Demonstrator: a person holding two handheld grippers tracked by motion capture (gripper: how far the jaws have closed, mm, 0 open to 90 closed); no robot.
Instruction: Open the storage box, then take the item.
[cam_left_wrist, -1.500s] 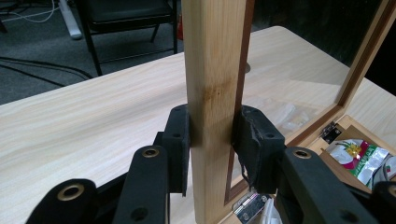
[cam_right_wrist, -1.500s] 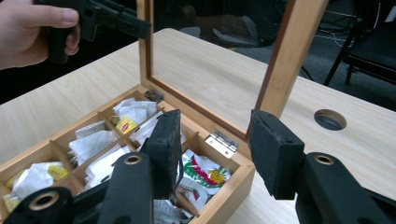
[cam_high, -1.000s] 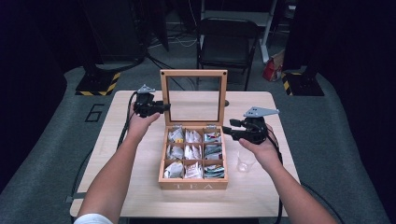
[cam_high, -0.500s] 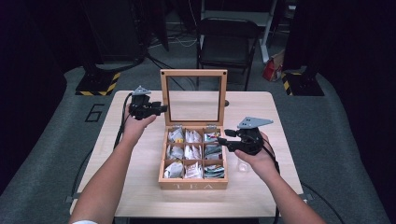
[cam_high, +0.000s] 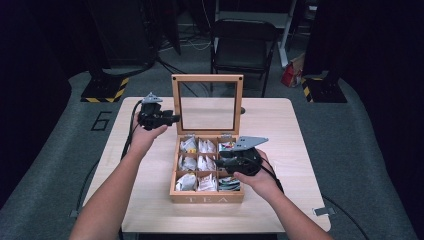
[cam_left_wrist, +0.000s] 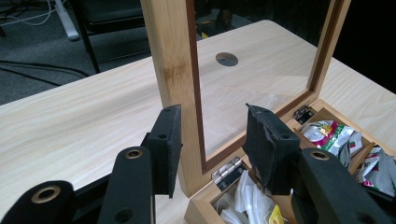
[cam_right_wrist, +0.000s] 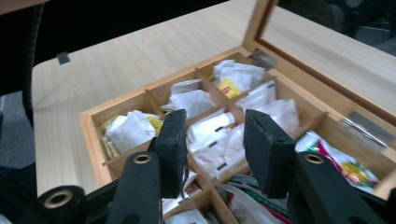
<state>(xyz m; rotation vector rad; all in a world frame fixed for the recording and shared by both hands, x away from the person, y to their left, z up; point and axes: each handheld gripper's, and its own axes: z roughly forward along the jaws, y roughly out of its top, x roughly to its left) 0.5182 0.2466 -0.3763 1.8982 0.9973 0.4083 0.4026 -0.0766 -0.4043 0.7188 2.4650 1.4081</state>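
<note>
Wooden tea box (cam_high: 207, 198) sat mid-tabletop near the front edge, lid (cam_left_wrist: 175, 70) upright. Left hand-held gripper (cam_left_wrist: 212, 140) straddled the lid's left frame post, jaws narrow, not visibly clamping. Right hand-held gripper (cam_right_wrist: 212, 144), jaws just been closing with nothing gripped, hovered over the box's right column; white centre tea bags (cam_right_wrist: 219, 135) lay directly ahead and below, nearest that hand.

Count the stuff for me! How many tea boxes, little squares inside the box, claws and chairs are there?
Tea box: 1
Little squares inside the box: 9, in three rows of three
Claws: 2, the left claw at the lid's frame and the right claw over the box
Chairs: 1, behind the table
Total: 13
</note>
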